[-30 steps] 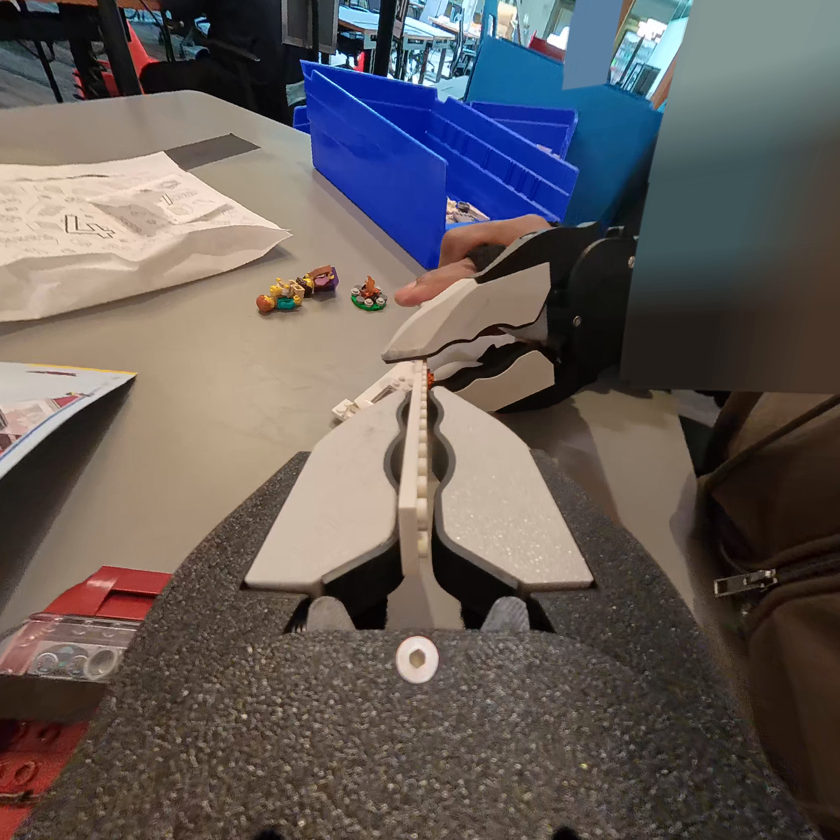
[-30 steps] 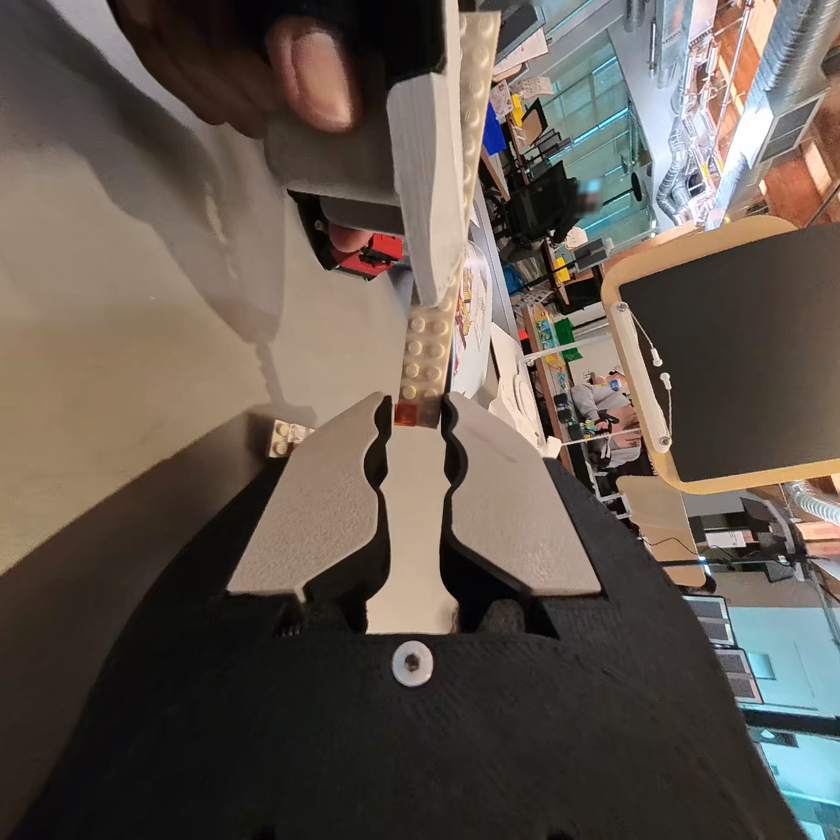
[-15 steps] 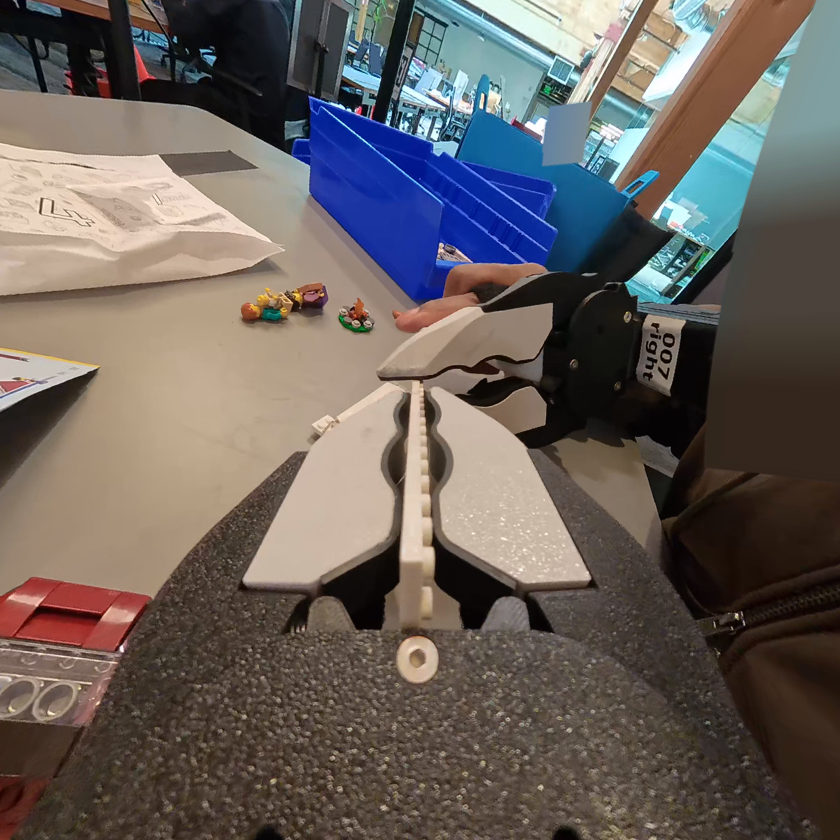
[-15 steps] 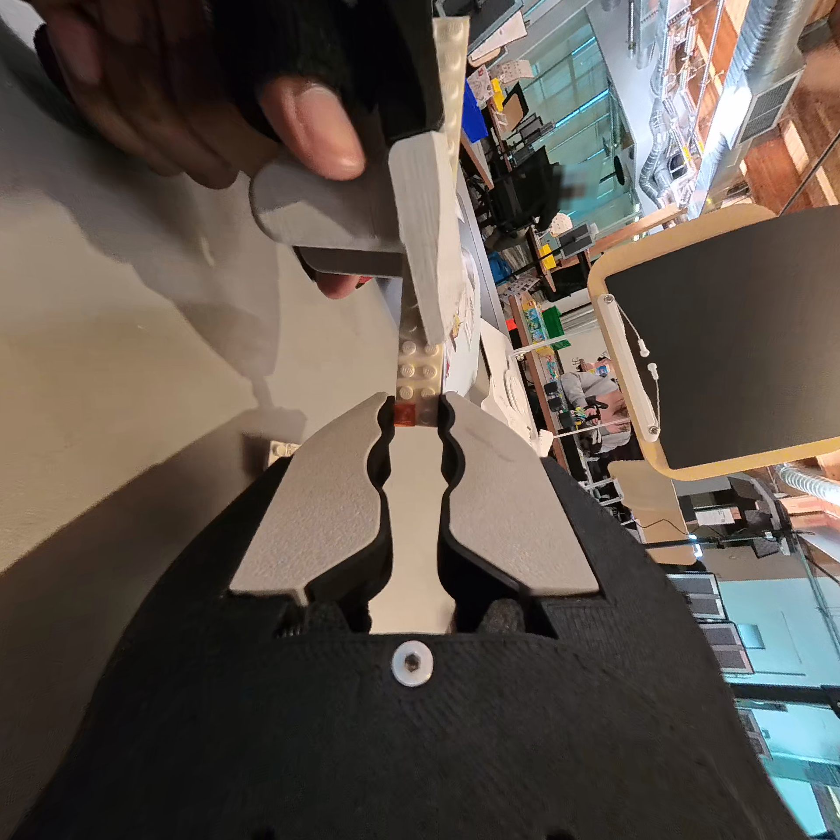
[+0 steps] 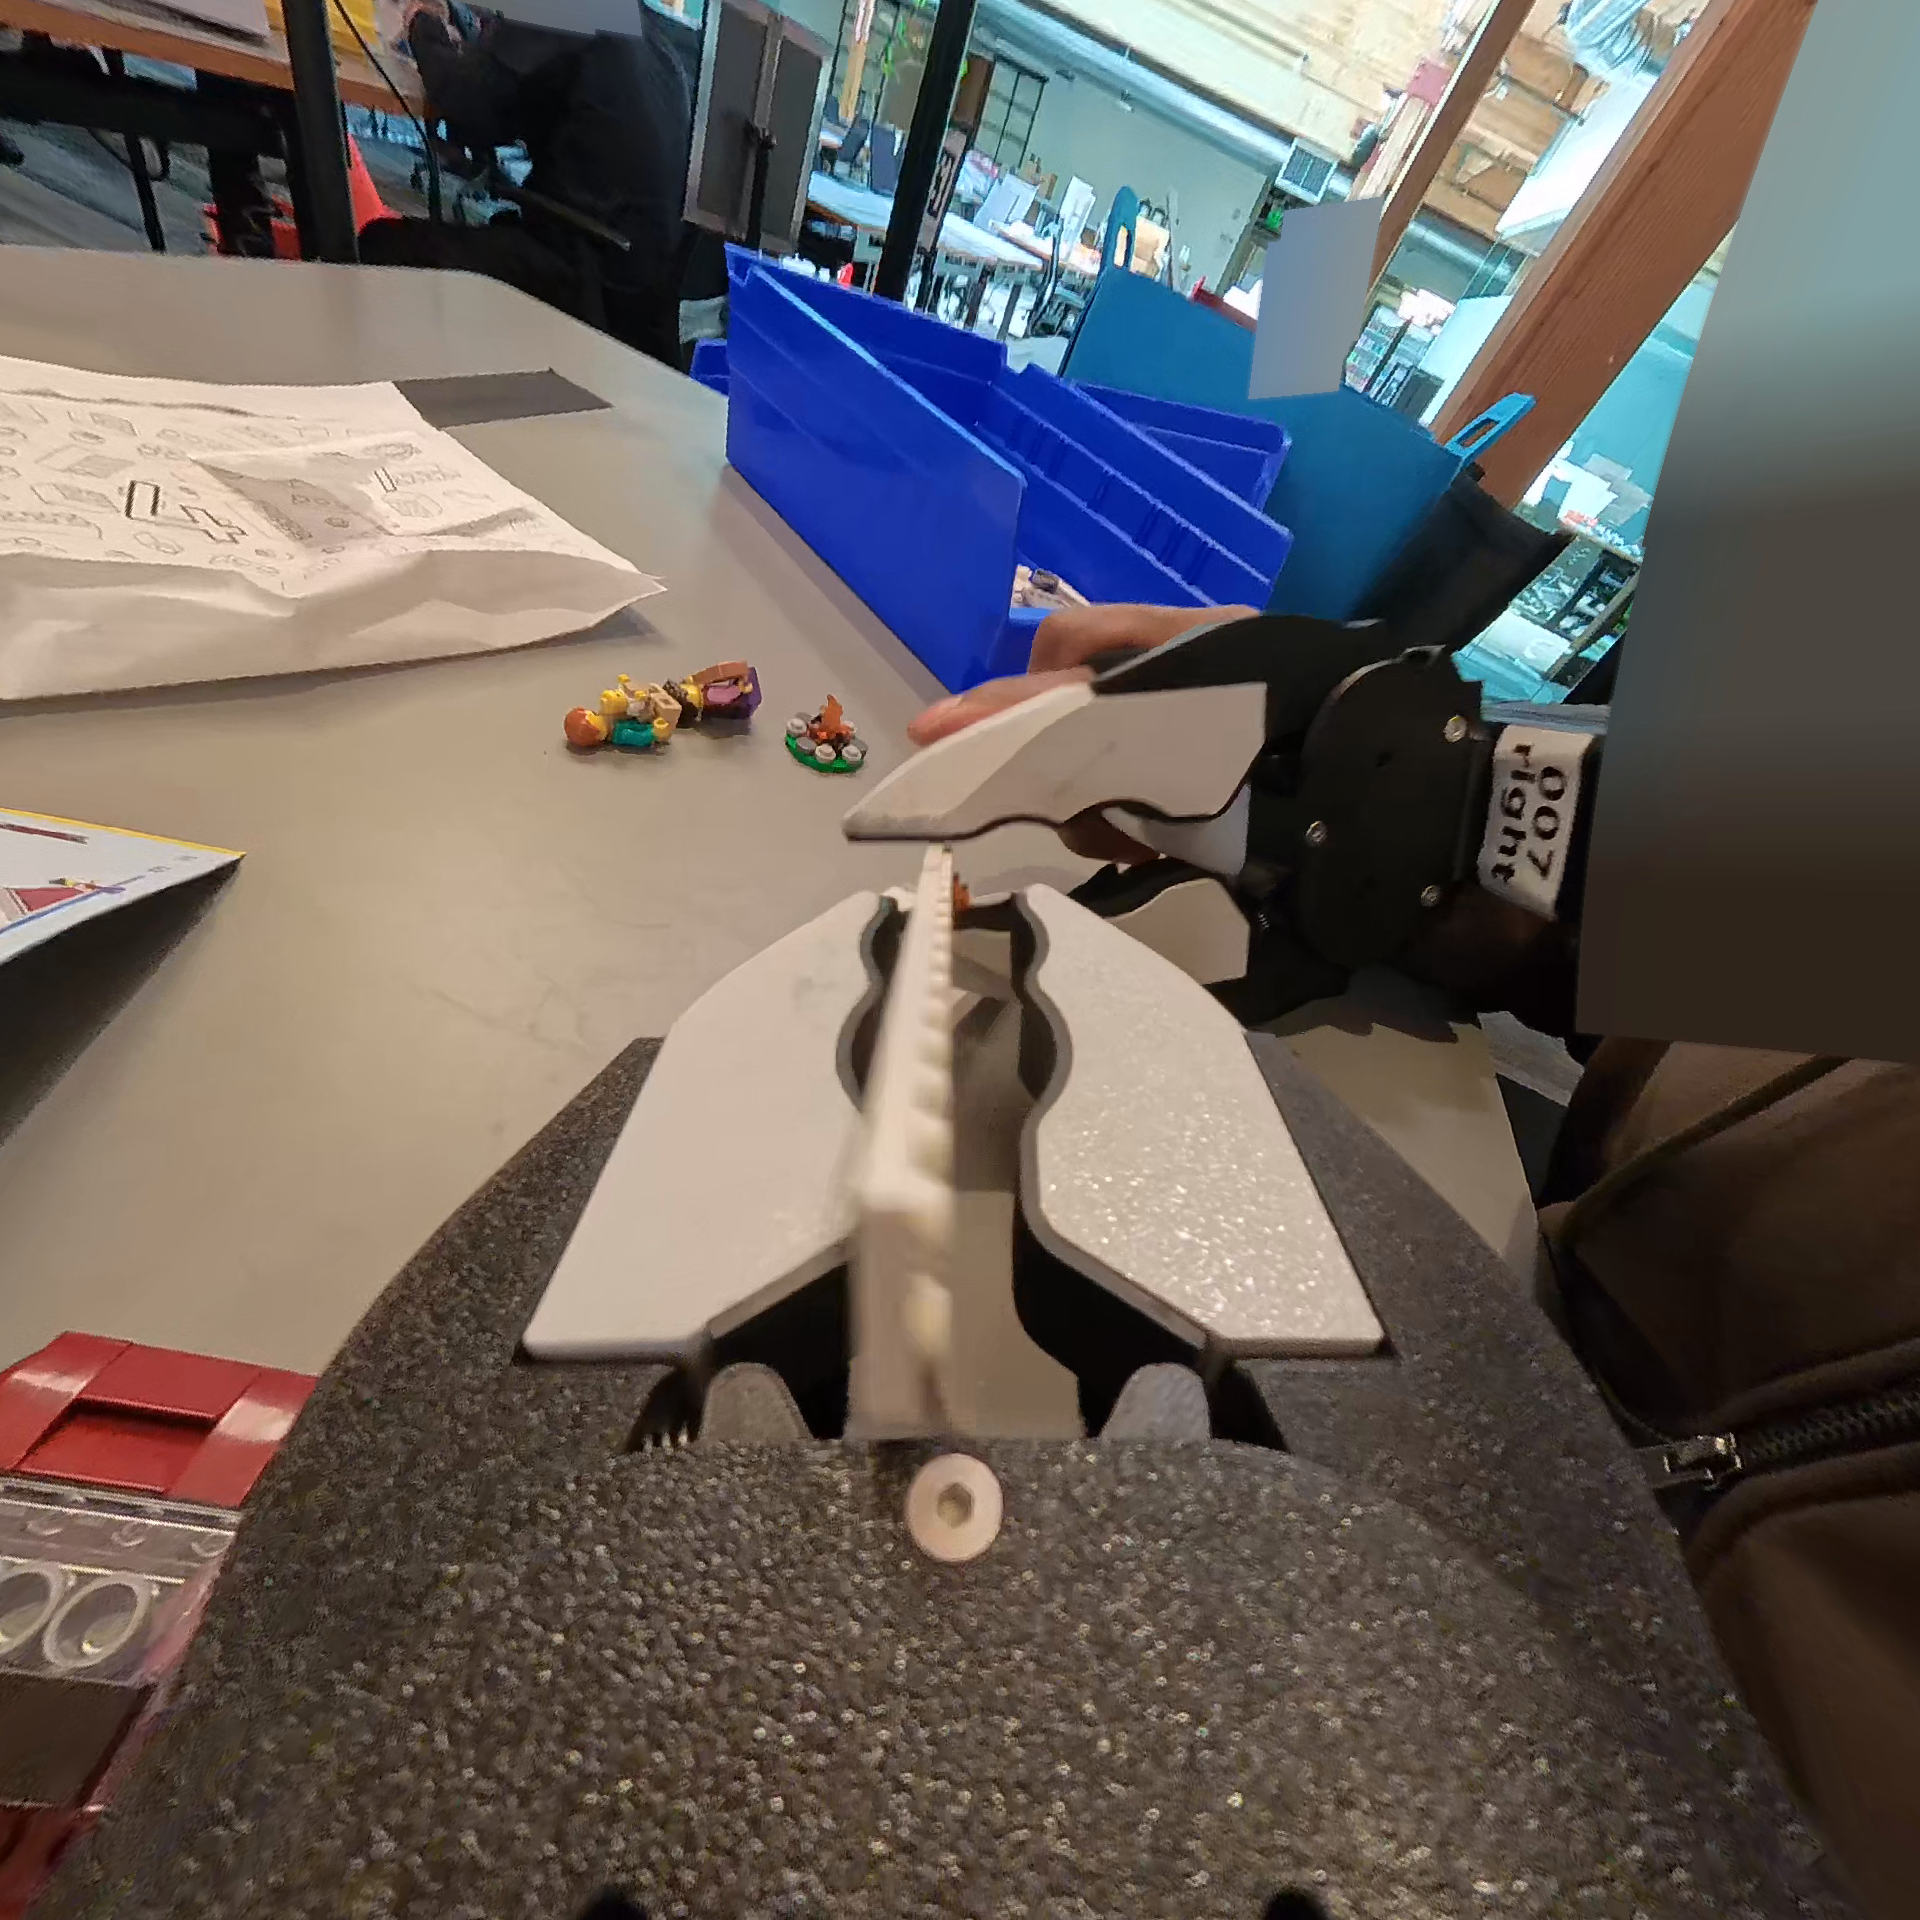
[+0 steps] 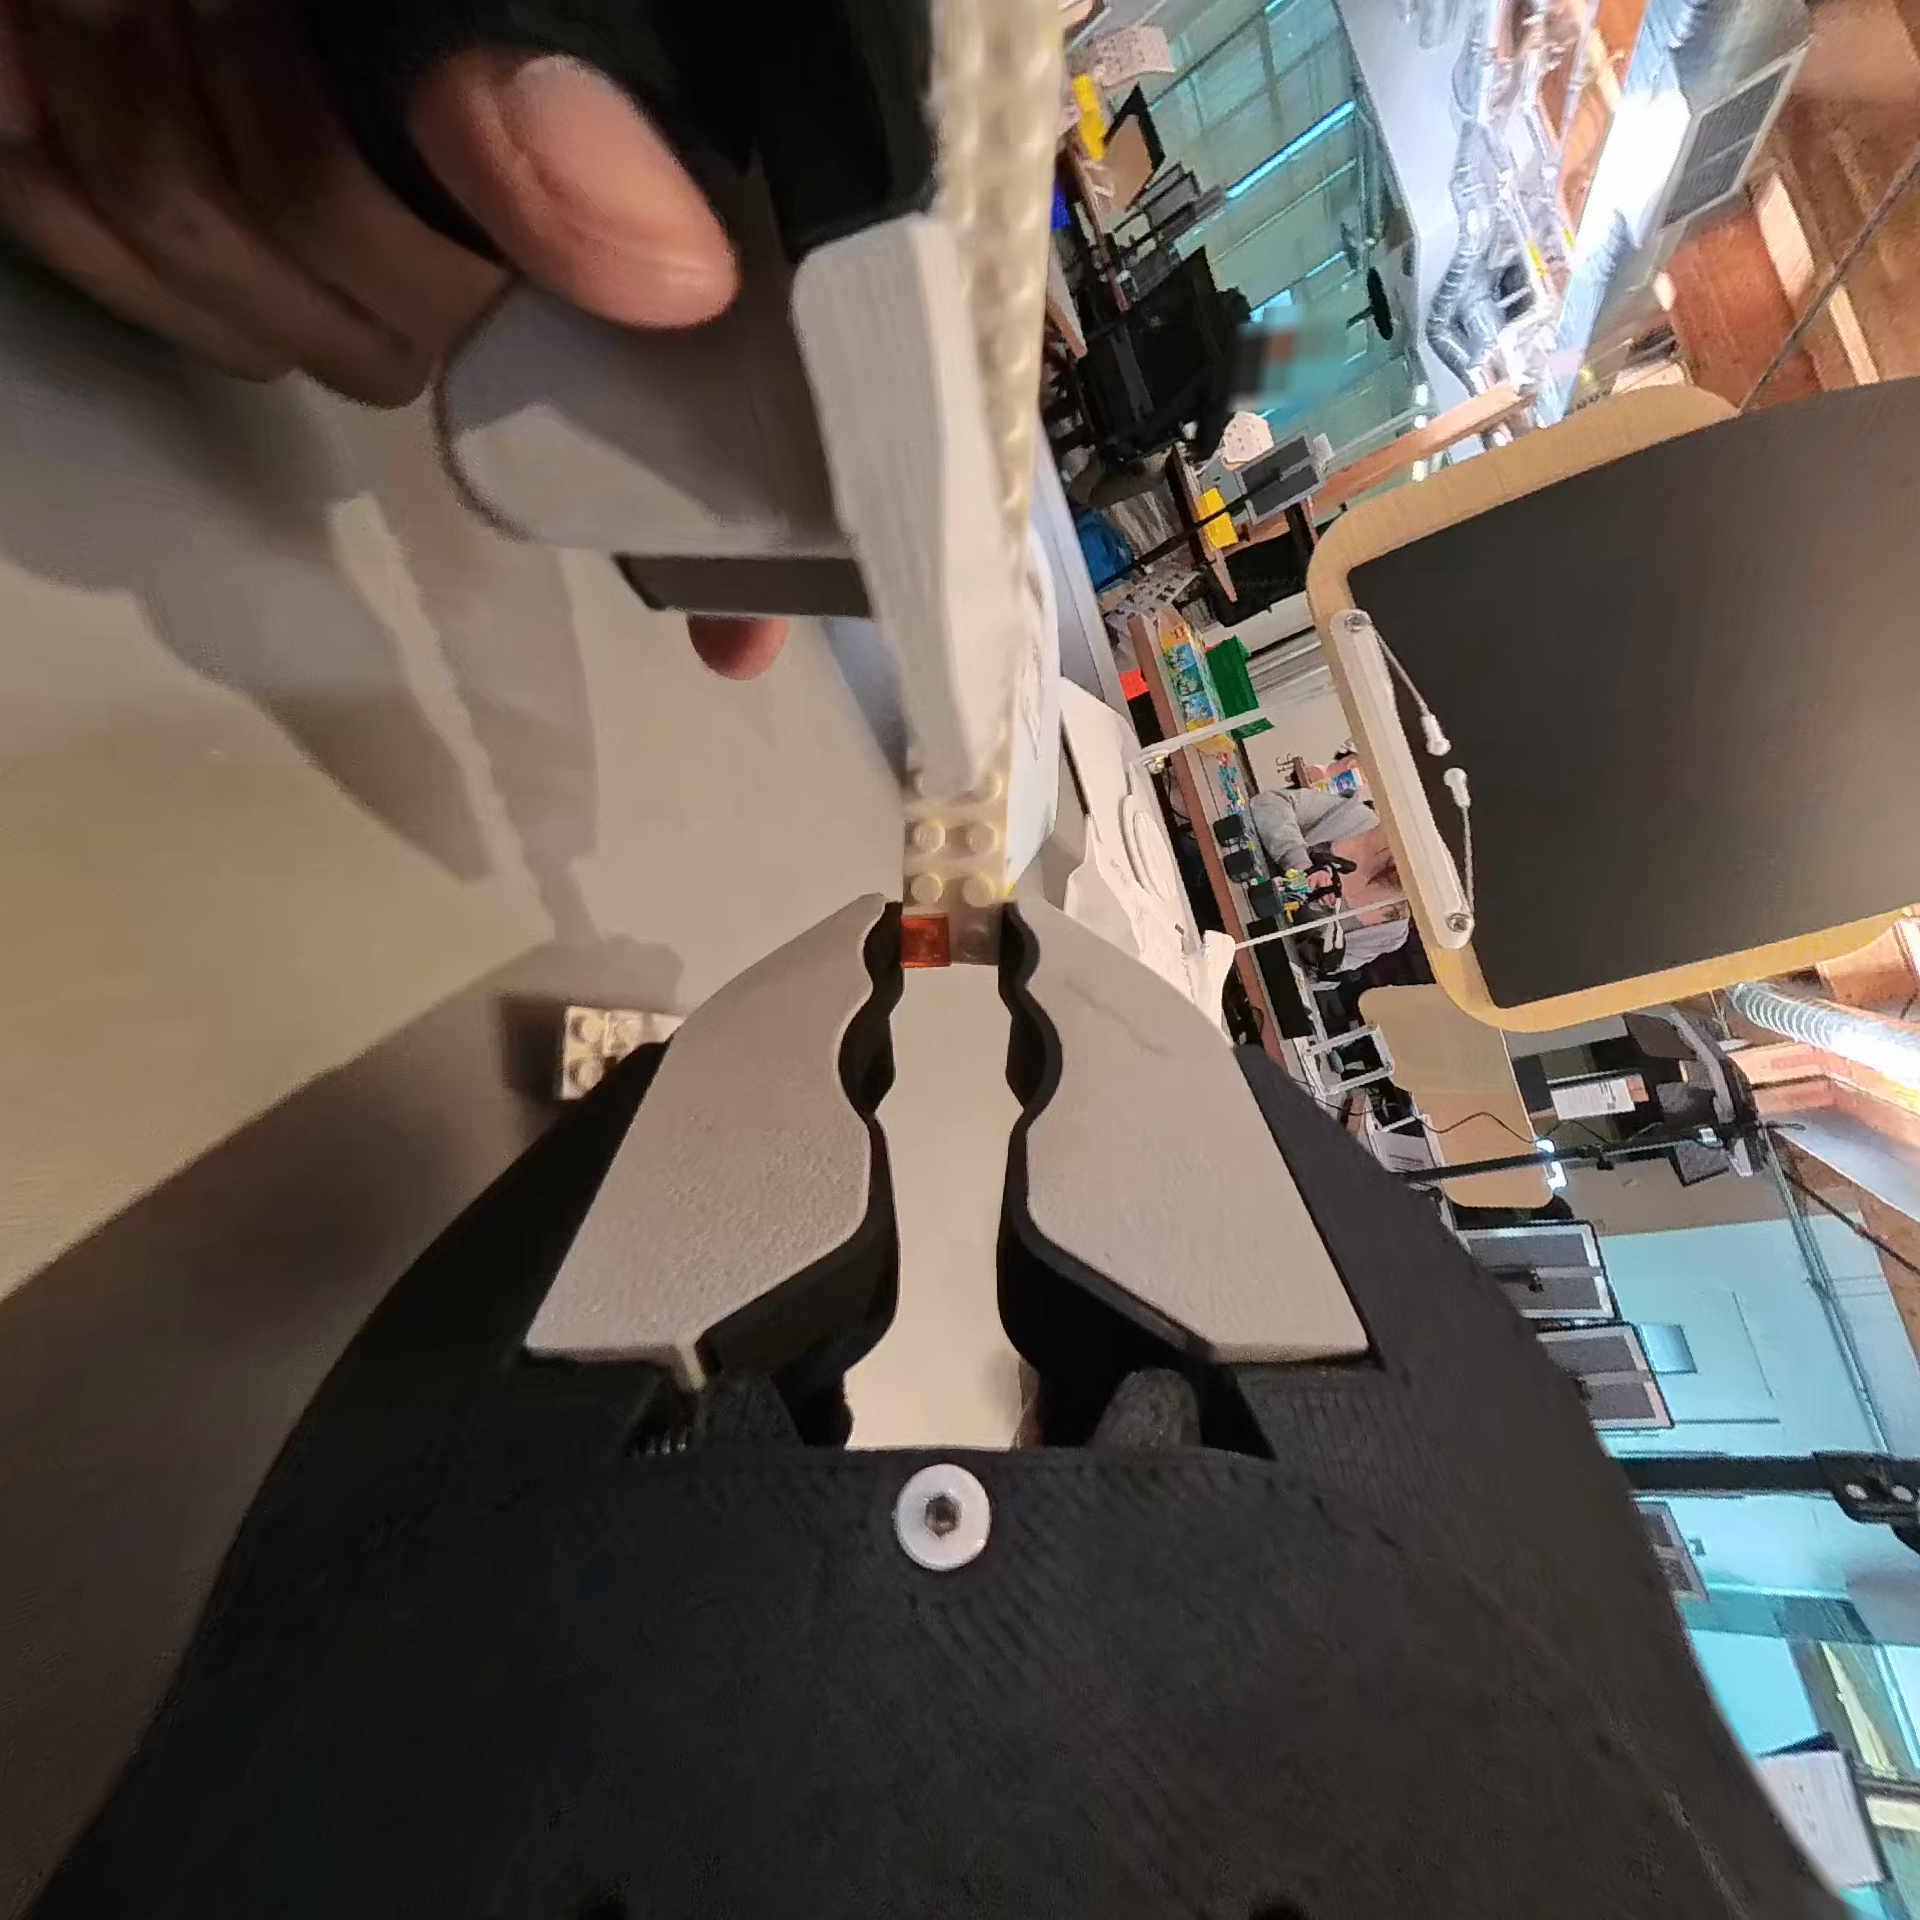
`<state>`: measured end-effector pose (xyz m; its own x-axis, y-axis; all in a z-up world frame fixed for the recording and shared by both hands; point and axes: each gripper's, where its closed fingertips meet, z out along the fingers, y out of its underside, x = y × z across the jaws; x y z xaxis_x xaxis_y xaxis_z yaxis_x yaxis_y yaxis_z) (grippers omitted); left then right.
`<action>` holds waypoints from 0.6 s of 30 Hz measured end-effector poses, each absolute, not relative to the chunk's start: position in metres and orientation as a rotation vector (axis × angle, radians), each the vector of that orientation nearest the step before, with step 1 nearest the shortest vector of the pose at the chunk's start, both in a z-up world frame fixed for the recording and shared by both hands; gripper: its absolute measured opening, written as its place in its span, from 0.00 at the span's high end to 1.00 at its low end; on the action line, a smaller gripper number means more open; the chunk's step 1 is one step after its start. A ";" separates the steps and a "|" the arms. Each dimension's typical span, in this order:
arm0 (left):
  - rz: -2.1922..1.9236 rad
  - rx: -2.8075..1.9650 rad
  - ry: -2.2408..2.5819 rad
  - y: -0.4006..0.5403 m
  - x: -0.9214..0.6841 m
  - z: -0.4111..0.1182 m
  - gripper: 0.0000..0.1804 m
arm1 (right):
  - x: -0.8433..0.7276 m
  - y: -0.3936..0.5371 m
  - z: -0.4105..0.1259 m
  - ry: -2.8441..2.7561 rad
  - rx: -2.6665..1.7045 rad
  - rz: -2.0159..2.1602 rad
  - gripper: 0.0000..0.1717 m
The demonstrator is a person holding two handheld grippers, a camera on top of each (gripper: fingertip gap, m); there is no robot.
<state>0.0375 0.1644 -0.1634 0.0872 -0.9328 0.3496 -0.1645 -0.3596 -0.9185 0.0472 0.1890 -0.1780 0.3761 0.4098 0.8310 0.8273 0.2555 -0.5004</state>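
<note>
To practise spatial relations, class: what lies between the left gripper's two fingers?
Between the fingers of the left gripper stands a long white studded plate on edge, a gap showing on its right; the left wrist view shows it.

White studded plate [image 5: 914, 1049]; orange piece [image 6: 925, 940]; blue bins [image 5: 894, 457]; grey table [image 5: 416, 935]; red box [image 5: 125, 1403].

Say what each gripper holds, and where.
Right gripper clamps the long white studded plastic plate across its width at the end with the small orange piece. Left gripper is open, gaps showing beside the plate between its fingers.
</note>
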 end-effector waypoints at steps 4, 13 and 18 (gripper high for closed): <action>-1.329 -1.673 1.110 0.163 0.042 -0.171 0.84 | 0.042 0.187 -0.169 -1.181 -1.370 -0.353 0.90; -1.322 -1.601 1.116 0.162 0.040 -0.164 0.97 | 0.034 0.182 -0.174 -1.225 -1.361 -0.343 0.90; -1.050 -1.479 1.273 0.161 0.039 -0.169 0.97 | 0.034 0.181 -0.180 -1.263 -1.380 -0.331 0.90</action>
<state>0.0390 0.1606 -0.1691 0.1122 -0.9925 0.0477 -0.2353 -0.0732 -0.9692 0.0337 0.1809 -0.1797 0.3755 0.4742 0.7964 0.8037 0.2613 -0.5345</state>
